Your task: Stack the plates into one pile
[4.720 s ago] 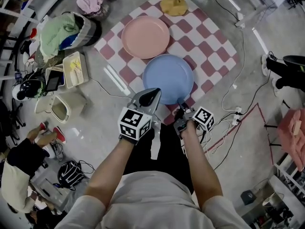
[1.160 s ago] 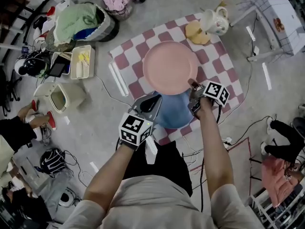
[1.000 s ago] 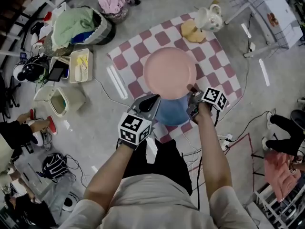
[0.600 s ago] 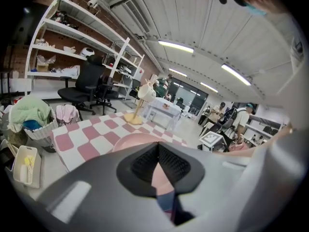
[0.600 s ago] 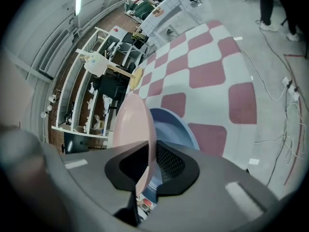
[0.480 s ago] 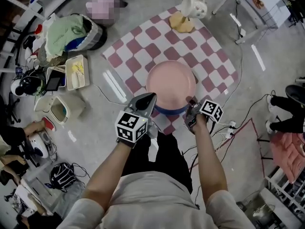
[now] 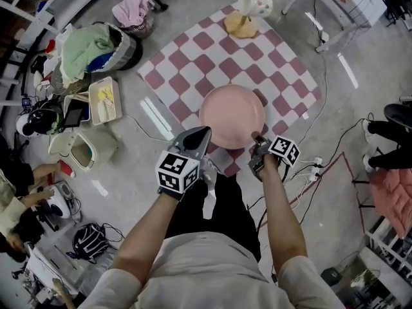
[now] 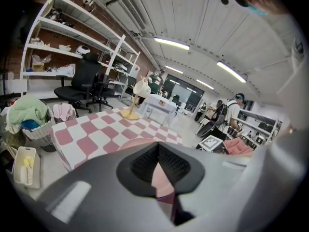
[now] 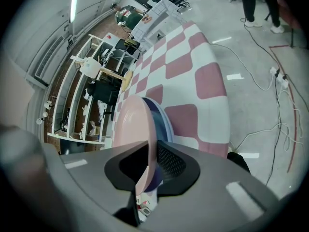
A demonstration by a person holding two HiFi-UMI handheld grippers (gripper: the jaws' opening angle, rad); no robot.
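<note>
As the right gripper view shows it, the right gripper (image 9: 149, 150) is pinching the near rim of the pink plate (image 9: 131, 125), one jaw above the rim and one below. The blue plate (image 9: 159, 121) lies directly beneath the pink one, its edge showing just past the pink rim. I cannot tell whether the two plates are in full contact. From the head view, the pink plate (image 7: 232, 116) covers the blue one completely, and the right gripper (image 7: 257, 140) meets it at its near right edge.

The left gripper (image 8: 158, 148) has its jaws pressed together at the tips, with nothing between them. In the head view, the left gripper (image 7: 198, 134) is held just short of the plate's near left edge, apart from it.

Both plates are at the near end of the red-and-white checkered cloth (image 7: 193, 55), which is spread on the grey floor (image 7: 135, 172). At the cloth's far end, a white jug (image 7: 252, 1) stands on a yellow mat (image 7: 238, 26). A basket of laundry (image 7: 96, 47) sits far left, off the cloth.
</note>
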